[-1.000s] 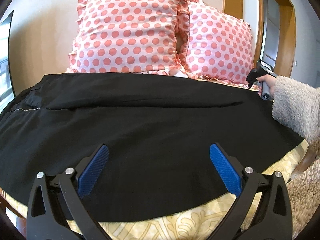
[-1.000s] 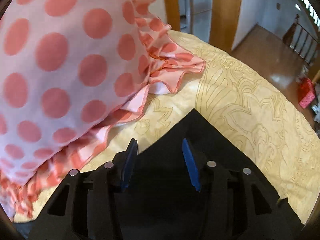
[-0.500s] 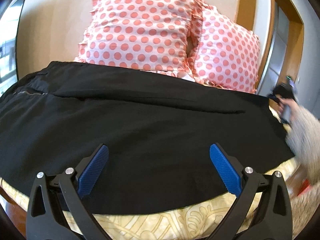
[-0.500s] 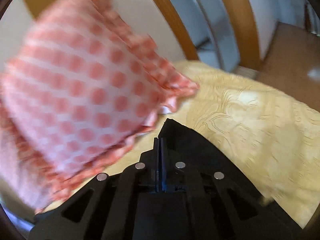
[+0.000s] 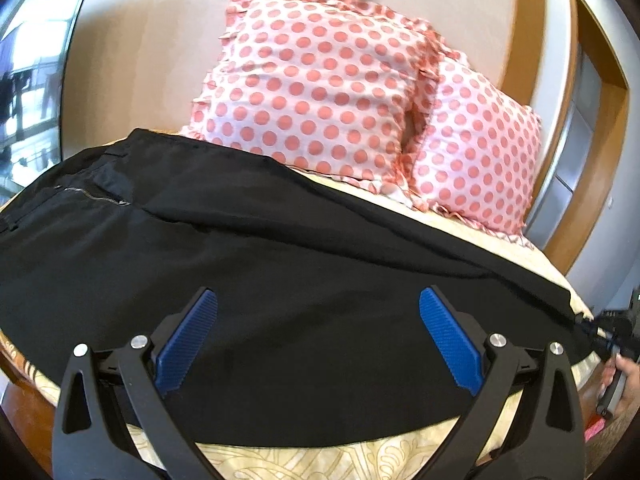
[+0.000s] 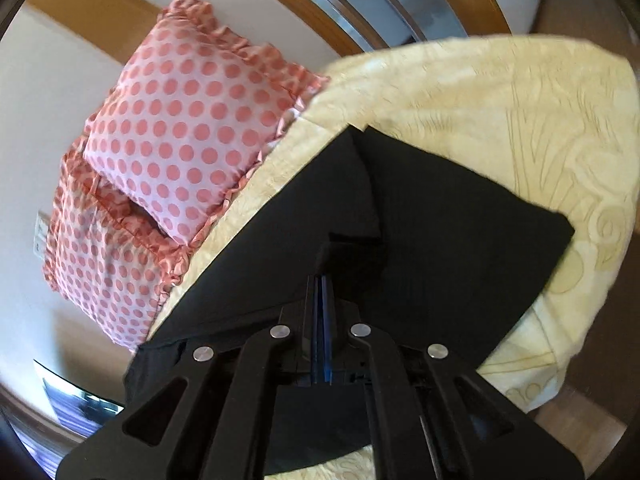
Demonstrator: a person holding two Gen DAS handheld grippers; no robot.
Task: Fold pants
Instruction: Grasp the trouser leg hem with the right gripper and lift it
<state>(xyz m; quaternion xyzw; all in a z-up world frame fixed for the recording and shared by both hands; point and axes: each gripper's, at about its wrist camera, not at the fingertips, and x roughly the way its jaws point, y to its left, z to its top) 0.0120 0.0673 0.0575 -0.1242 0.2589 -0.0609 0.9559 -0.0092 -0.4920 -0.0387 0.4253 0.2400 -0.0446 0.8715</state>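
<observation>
Black pants (image 5: pixel 280 280) lie spread across the yellow bedspread (image 5: pixel 360 460), waist and zipper (image 5: pixel 92 196) at the left, leg ends at the right. My left gripper (image 5: pixel 318 336) is open and empty, hovering over the near edge of the pants. My right gripper (image 6: pixel 322 280) is shut on the pants (image 6: pixel 440 240) at the hem end and lifts the cloth, so a fold rises over the lower leg. It also shows at the right edge of the left wrist view (image 5: pixel 608 330).
Two pink polka-dot pillows (image 5: pixel 320 80) (image 5: pixel 480 152) lean on the wall behind the pants; they also show in the right wrist view (image 6: pixel 192 140). A wooden door frame (image 5: pixel 576 120) stands at the right. The bedspread (image 6: pixel 520 100) edge drops off at the right.
My right gripper closed on the pants hem and pulled it up and back toward the near side. My left gripper stayed open while its view swung to the left.
</observation>
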